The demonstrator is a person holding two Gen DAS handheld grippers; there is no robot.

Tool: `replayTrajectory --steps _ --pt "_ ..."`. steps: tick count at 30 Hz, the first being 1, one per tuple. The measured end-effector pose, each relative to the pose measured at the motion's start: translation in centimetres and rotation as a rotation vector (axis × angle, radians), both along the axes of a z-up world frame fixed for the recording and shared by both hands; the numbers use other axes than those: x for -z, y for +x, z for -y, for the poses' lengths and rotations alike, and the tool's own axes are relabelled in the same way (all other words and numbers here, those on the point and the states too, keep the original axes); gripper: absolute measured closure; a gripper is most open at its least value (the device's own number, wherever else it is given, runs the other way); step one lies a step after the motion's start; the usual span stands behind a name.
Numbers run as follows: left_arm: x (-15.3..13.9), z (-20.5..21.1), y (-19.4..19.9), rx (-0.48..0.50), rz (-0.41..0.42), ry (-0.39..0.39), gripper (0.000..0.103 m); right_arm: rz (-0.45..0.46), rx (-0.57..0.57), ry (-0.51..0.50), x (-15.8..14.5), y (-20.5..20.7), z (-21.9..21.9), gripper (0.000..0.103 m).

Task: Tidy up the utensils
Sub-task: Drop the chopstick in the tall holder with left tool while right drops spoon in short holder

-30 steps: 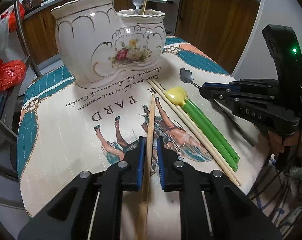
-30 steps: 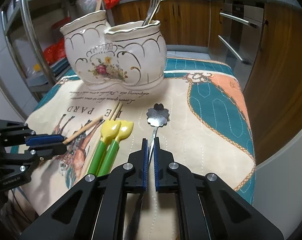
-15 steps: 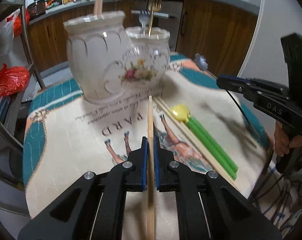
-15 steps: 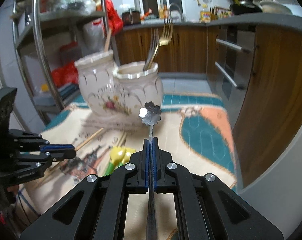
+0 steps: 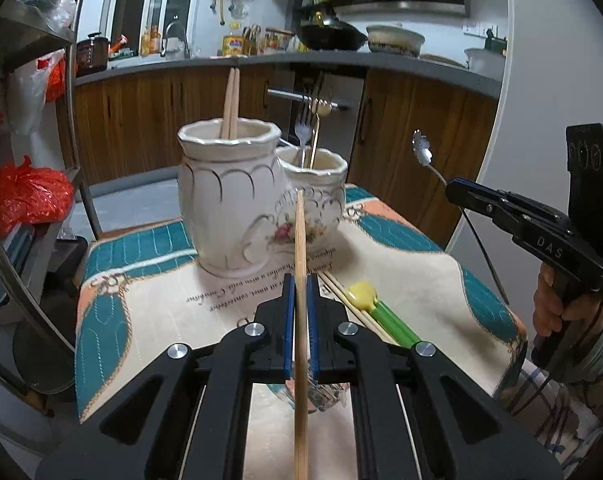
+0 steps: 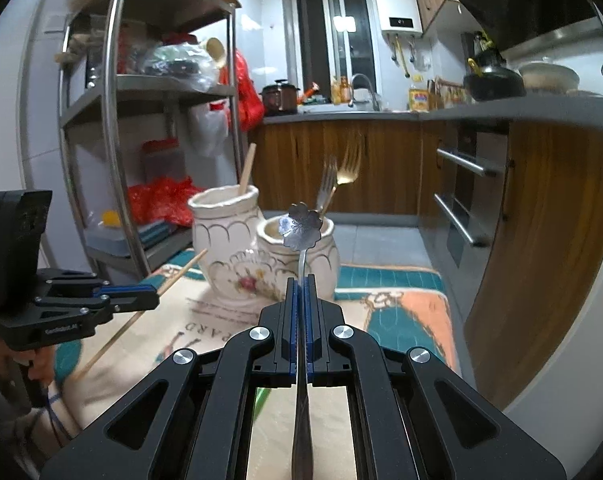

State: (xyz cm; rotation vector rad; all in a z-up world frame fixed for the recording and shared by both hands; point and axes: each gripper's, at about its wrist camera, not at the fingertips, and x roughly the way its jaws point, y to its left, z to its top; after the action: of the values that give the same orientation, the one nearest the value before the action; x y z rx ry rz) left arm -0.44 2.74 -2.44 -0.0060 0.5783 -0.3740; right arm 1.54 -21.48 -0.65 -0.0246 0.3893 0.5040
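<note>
- At about 6 o'clock in the left wrist view, the left tool (image 5: 300, 296) was clenched on a wooden chopstick (image 5: 300, 240), lifted clear of the table (image 5: 149, 304) since a second earlier.
- Toward 12 o'clock stood the ceramic holder (image 5: 229, 200), chopsticks already in its taller pot.
- At 3 o'clock, the right tool (image 6: 300, 296) gripped the flower spoon (image 6: 302, 226), also raised; both looked ready to drop in.

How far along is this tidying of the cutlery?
Partly done: chopsticks stand in the taller jar and two forks in the shorter jar. In hand: the left gripper clamps a chopstick, the right gripper a flower-shaped spoon. Left on the cloth: green-handled spoons and more chopsticks.
</note>
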Motion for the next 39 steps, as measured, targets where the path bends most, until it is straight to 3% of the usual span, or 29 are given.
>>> replayTrajectory --steps 10,16,24,33,39 --pt "-3.4 -1.2 1.1 -0.009 0.093 -0.071 0.097 -0.012 -0.038 0.077 -1.7 2.0 -0.9 0.099" --pt "-7.9 -2.8 4.3 -0.029 0.166 -0.164 0.097 0.022 -0.029 0.115 -4.0 5.0 -1.9 0.099" --pt "-11.2 -3.4 9.7 -0.13 0.252 -0.209 0.097 0.065 0.014 0.194 -6.2 9.8 -3.1 0.099" --pt "-11.4 -2.7 14.0 -0.246 0.347 -0.207 0.097 0.107 0.032 0.296 -5.9 14.5 -5.2 0.099" --pt "-10.1 -2.8 15.4 -0.306 0.369 -0.196 0.097 0.127 0.032 0.256 -4.6 16.3 -7.1 0.099"
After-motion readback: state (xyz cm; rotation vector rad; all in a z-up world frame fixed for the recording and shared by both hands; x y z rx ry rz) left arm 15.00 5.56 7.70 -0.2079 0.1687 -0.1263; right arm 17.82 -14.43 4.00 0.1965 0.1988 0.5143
